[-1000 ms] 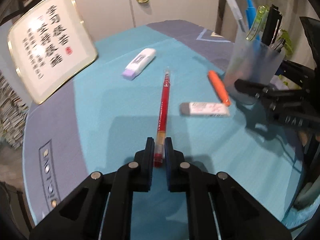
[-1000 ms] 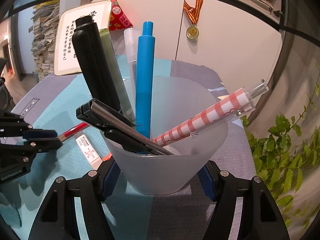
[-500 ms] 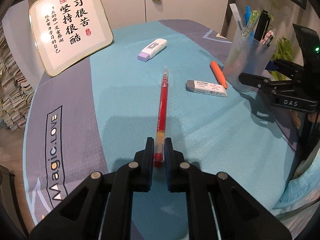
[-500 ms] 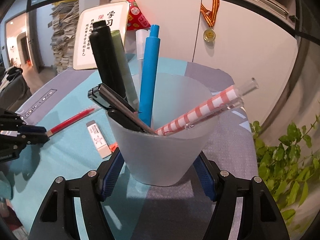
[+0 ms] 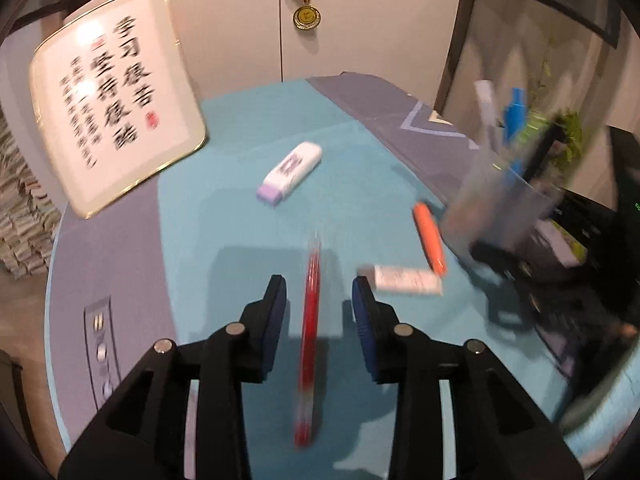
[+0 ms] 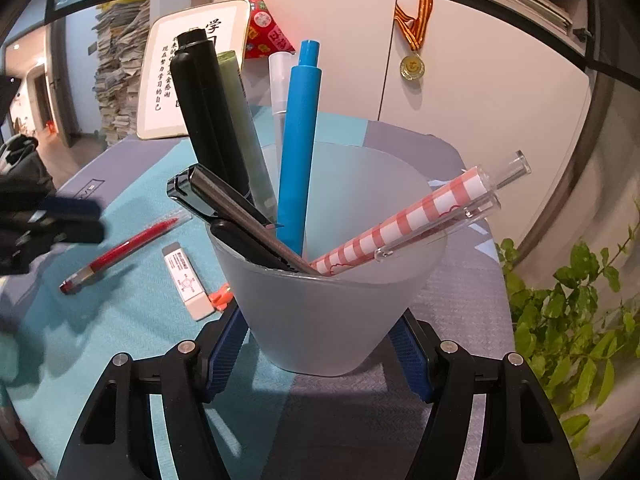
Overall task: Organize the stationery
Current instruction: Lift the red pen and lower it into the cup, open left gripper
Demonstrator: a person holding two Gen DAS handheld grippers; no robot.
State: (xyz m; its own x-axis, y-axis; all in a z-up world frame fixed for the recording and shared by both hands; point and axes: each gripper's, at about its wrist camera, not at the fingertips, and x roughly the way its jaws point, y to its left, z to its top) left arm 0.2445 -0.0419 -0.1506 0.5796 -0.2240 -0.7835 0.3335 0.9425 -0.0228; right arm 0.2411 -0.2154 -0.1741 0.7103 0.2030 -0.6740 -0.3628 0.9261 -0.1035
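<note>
A red pen (image 5: 310,320) lies on the blue table mat, between and below the spread fingers of my open left gripper (image 5: 319,292); it also shows in the right wrist view (image 6: 120,250). My right gripper (image 6: 320,344) is shut on a frosted pen cup (image 6: 332,280) that holds several pens: black, green, blue and a red-checked one. In the left wrist view the cup (image 5: 496,208) is blurred at the right. A white eraser (image 5: 404,280), an orange marker (image 5: 430,236) and a white-and-purple correction tape (image 5: 290,172) lie on the mat.
A framed calligraphy board (image 5: 108,92) leans at the back left. A medal (image 5: 306,16) hangs on the white cabinet. A green plant (image 6: 580,320) stands to the right of the table. Stacks of papers (image 6: 116,68) stand behind.
My left gripper has opened and let go of the red pen, which now lies on the mat. The left view is blurred by motion. The right gripper still holds the cup.
</note>
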